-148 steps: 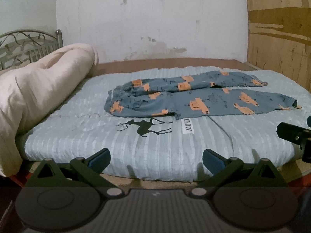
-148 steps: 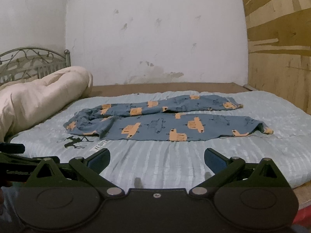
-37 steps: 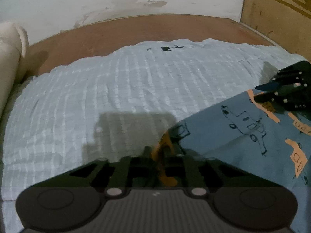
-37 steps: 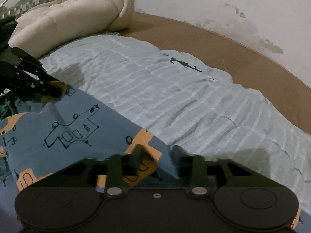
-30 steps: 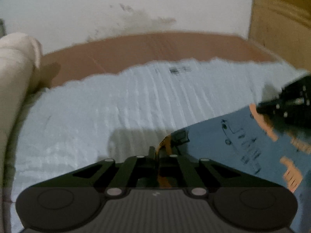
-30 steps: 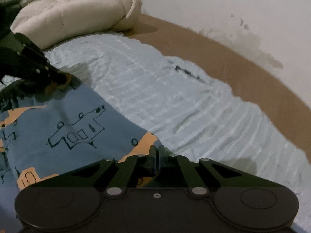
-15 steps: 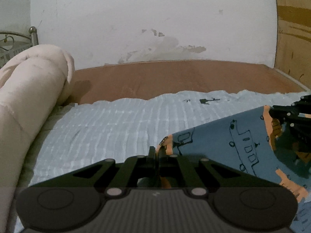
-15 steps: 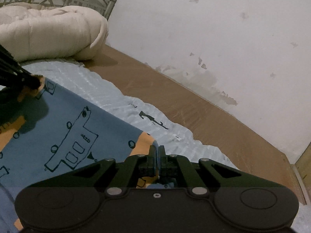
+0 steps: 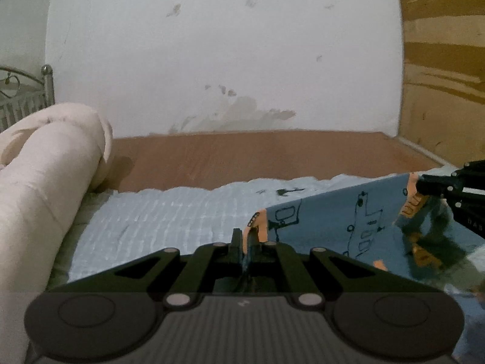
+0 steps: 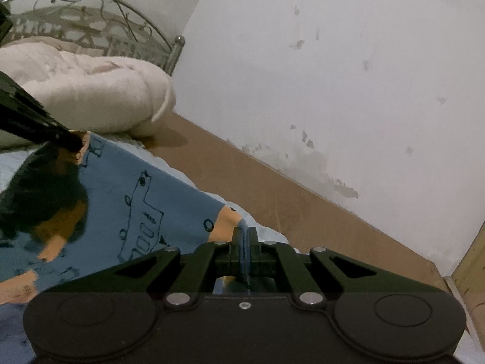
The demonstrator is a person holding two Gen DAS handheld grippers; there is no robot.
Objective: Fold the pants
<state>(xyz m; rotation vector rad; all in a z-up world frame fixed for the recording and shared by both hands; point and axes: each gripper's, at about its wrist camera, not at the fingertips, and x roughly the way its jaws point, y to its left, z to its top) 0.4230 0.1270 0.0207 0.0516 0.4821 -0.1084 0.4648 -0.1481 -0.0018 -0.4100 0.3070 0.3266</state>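
Note:
The blue pants [image 9: 357, 221] with orange patches and drawn vehicles hang stretched between my two grippers above the bed. My left gripper [image 9: 245, 236] is shut on one corner of the pants' edge. In the left wrist view the right gripper [image 9: 424, 186] shows at the far right, pinching the other corner. In the right wrist view my right gripper [image 10: 245, 236] is shut on the pants [image 10: 136, 194] at an orange patch, and the left gripper [image 10: 72, 141] holds the far corner at the left. The cloth sags below the held edge.
A pale blue ribbed sheet [image 9: 169, 221] covers the bed, with bare brown board [image 9: 257, 157] behind it up to the white wall. A rolled cream duvet [image 9: 45, 176] lies at the left before a metal headboard [image 10: 91, 21]. A wooden panel [image 9: 442, 60] stands at the right.
Both grippers have risen and tipped up with the pants' edge held between them. The cloth has lifted off the sheet, and the wall fills more of both views.

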